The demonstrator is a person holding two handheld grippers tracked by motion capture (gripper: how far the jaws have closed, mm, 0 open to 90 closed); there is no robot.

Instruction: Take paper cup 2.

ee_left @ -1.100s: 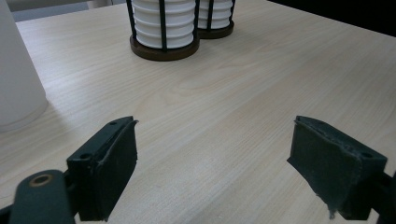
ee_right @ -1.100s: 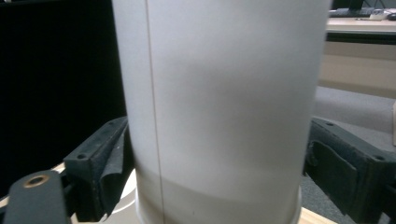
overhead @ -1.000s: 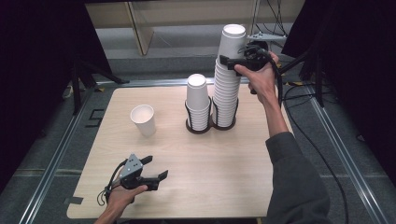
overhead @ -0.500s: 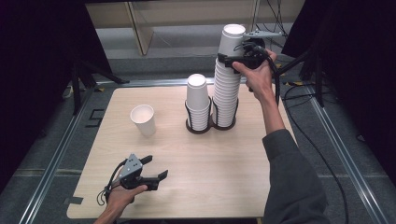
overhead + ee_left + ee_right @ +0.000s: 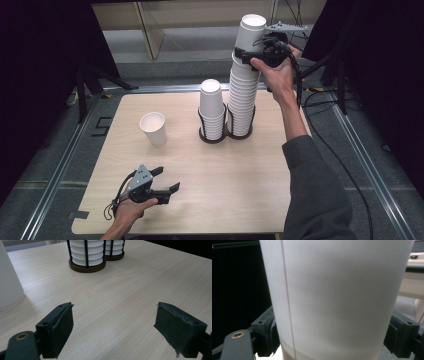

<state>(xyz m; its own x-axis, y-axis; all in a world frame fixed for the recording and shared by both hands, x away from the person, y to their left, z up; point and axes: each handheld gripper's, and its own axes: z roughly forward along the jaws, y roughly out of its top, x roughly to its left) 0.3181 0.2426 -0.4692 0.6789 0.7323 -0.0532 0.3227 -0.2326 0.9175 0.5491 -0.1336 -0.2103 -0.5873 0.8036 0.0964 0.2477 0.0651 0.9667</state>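
A tall stack of white paper cups [image 5: 243,100] stands in a black wire holder at the back of the table, next to a shorter stack [image 5: 211,105] in its own holder. My right gripper [image 5: 249,52] is shut on the top cup [image 5: 250,32] of the tall stack, held a little above the rest. In the right gripper view that cup [image 5: 337,295] spans the gap between both pads. A single cup [image 5: 153,128] stands upright at the left. My left gripper [image 5: 167,179] rests low near the front left edge, open with nothing between its jaws [image 5: 115,332].
The light wooden table [image 5: 260,190] has bare surface across its front and right. The single cup [image 5: 8,287] stands close on the left in the left gripper view, the two holders [image 5: 87,255] farther ahead. Metal rails and dark stands surround the table.
My right gripper has risen slightly with the top cup in it. The left gripper has stayed where it was.
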